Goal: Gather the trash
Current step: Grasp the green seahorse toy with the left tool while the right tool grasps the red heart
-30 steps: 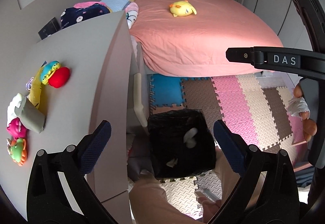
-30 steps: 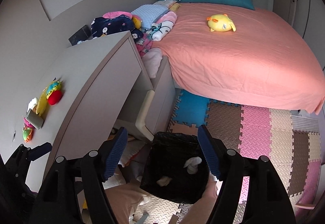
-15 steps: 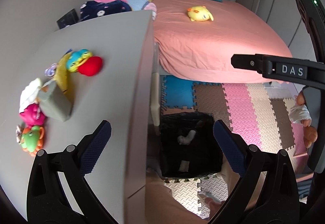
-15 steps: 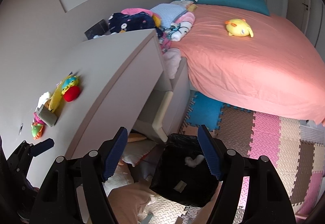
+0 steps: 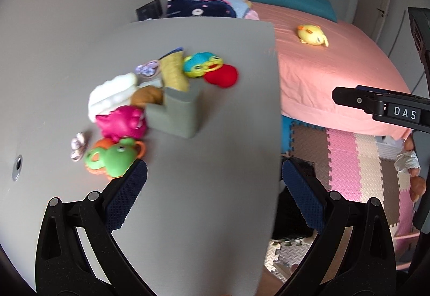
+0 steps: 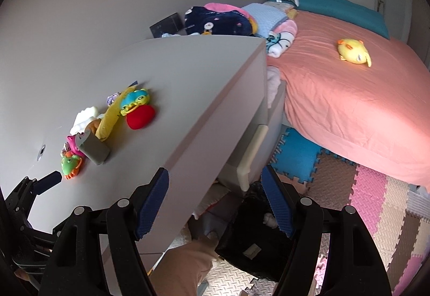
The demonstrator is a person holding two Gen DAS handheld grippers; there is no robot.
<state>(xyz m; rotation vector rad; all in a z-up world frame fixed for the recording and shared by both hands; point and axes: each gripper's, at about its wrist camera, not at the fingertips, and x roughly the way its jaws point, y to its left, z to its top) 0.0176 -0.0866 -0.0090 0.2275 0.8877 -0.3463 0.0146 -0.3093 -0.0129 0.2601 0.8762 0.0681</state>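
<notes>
A black trash bin (image 6: pixel 250 245) stands on the floor below the desk edge, with white crumpled paper (image 6: pixel 269 219) inside; in the left wrist view only a dark sliver of the bin (image 5: pixel 295 204) shows past the desk. My left gripper (image 5: pixel 213 194) is open and empty above the grey desk (image 5: pixel 204 188), near a cluster of toys. A small crumpled wrapper (image 5: pixel 78 145) lies on the desk left of a green toy (image 5: pixel 114 157). A white wad (image 5: pixel 113 94) lies behind the toys. My right gripper (image 6: pixel 215 202) is open and empty over the desk's corner.
A grey block (image 5: pixel 174 113), pink toy (image 5: pixel 121 121), yellow-blue toy (image 5: pixel 201 65) and red ball (image 5: pixel 221 76) crowd the desk. A pink bed (image 6: pixel 349 86) with a yellow plush (image 6: pixel 353 51) lies to the right. Foam mats (image 6: pixel 376 202) cover the floor. An open drawer (image 6: pixel 252 159) juts out below the desk.
Both grippers have swung left and up from over the trash bin to over the desk; the toy cluster is now much closer to the left gripper. Both stay open.
</notes>
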